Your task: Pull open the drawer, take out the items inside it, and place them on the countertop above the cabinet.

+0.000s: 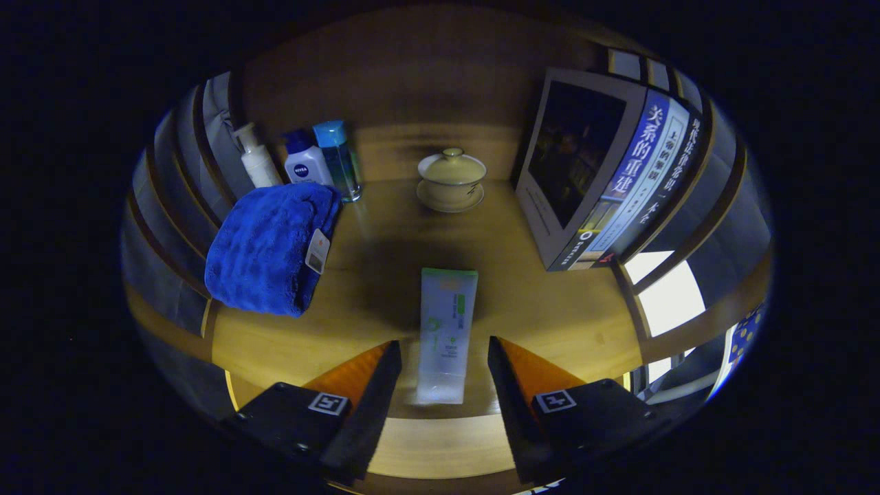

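Note:
A pale tube with green print (447,323) lies flat on the wooden countertop (550,309), its near end close to the counter's front edge. My gripper (443,344) stands open over that end, one finger on each side of the tube. A narrow gap shows between the tube and each finger, so neither presses on it. The tube's far end reaches a little beyond the fingertips.
A folded blue towel (271,244) lies left of the tube. Three bottles (306,161) stand at the back left. A lidded cup on a saucer (451,179) sits at the back wall. Upright books (605,172) stand on the right.

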A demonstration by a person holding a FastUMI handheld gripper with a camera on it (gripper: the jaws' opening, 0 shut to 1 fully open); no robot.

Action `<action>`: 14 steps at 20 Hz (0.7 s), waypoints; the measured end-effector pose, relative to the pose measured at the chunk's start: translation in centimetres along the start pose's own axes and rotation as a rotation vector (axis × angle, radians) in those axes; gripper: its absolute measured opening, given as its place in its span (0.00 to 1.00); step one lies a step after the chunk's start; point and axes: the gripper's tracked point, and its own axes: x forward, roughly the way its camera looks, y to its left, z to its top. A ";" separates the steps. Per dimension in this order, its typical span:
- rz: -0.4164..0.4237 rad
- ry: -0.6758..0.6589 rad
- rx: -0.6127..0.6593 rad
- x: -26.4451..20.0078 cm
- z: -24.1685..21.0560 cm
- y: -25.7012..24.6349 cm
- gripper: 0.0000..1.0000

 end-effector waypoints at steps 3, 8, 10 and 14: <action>-0.001 -0.033 -0.004 -2.0 -0.3 0.0 1.00; 0.003 -0.093 -0.005 -6.2 -2.0 -0.3 0.99; 0.003 -0.133 -0.010 -8.1 -2.7 -0.6 0.99; -0.016 -0.251 -0.064 -12.1 -4.8 -2.2 0.99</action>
